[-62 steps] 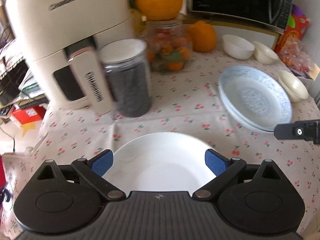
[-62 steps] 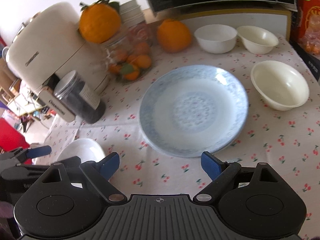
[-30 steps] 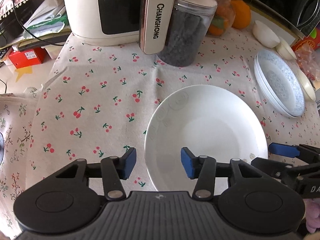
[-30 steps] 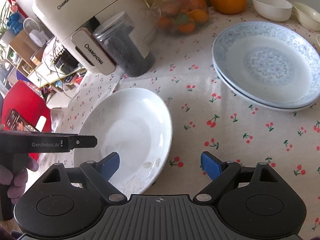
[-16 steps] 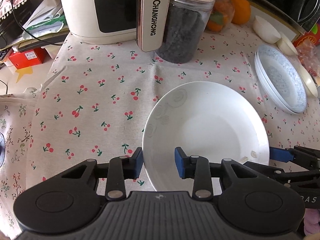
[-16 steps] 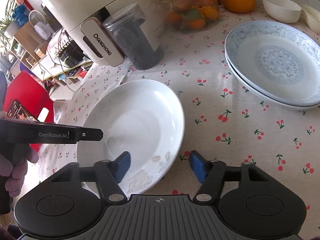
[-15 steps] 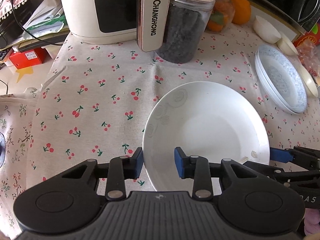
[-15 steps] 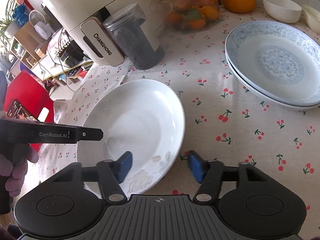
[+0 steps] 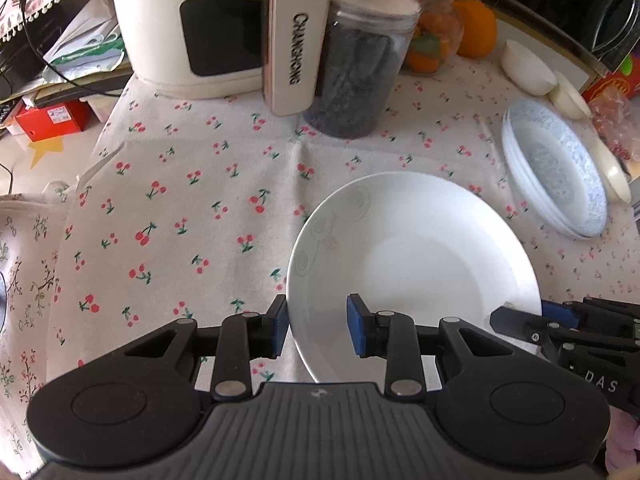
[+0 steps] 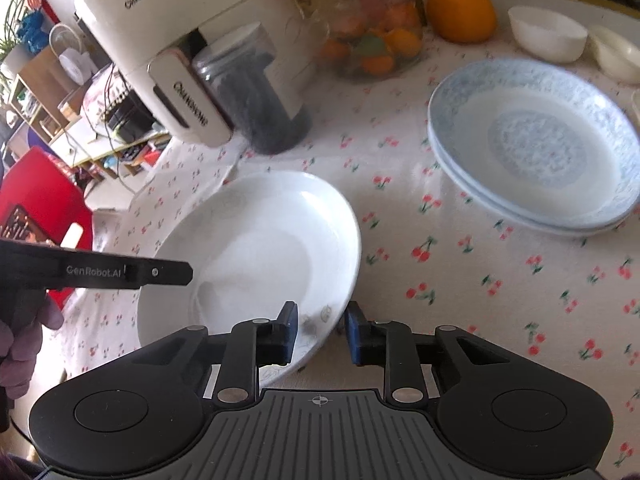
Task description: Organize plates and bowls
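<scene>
Left wrist view: the left gripper [image 9: 316,330] has narrowed since a second ago, pads straddling the white plate [image 9: 412,264] rim at lower centre, seemingly clamped, angled steeply down.

Right wrist view: the right gripper [image 10: 320,334] was wide a moment back; now its jaws are closing over the plate's near rim at lower centre. A two-handed lift looks imminent, probably toward the blue plates [image 10: 536,144] upper right.

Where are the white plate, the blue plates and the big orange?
white plate [image 9: 416,256]: left wrist view, on its shallow middle.
blue plates [image 10: 536,140]: right wrist view, on the patterned centre of the top plate.
orange [image 10: 460,10]: right wrist view, on the middle of its peel.
</scene>
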Motion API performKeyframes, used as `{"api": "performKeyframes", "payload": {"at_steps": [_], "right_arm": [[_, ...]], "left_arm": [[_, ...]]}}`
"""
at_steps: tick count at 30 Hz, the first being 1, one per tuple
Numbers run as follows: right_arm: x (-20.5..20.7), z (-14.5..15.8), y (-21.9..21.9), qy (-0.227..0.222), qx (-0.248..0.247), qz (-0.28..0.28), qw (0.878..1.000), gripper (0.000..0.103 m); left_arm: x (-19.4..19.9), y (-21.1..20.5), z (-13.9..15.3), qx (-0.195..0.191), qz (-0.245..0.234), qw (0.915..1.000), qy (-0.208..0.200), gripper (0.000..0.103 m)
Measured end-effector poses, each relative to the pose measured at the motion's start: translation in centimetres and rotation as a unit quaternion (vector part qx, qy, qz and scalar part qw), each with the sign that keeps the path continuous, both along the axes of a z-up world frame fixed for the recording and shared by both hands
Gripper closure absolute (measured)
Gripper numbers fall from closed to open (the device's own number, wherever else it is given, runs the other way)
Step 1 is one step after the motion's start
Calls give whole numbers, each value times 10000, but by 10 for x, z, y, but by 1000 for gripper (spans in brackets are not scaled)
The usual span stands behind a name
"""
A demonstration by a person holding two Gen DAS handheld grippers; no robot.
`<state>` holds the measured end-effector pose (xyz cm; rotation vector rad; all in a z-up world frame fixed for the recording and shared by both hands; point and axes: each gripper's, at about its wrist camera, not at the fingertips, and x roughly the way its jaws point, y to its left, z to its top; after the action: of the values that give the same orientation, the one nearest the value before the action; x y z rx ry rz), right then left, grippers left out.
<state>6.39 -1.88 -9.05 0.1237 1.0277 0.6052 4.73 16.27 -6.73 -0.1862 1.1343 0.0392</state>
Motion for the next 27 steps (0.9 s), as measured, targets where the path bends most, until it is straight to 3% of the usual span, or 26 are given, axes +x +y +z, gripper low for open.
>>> {"api": "performKeyframes", "payload": {"at_steps": [27], "right_arm": [[33,33,-55,-249,434,-690,9964,78]], "left_arm": [[16,-39,37,-366,80,9956,-857,75]]}}
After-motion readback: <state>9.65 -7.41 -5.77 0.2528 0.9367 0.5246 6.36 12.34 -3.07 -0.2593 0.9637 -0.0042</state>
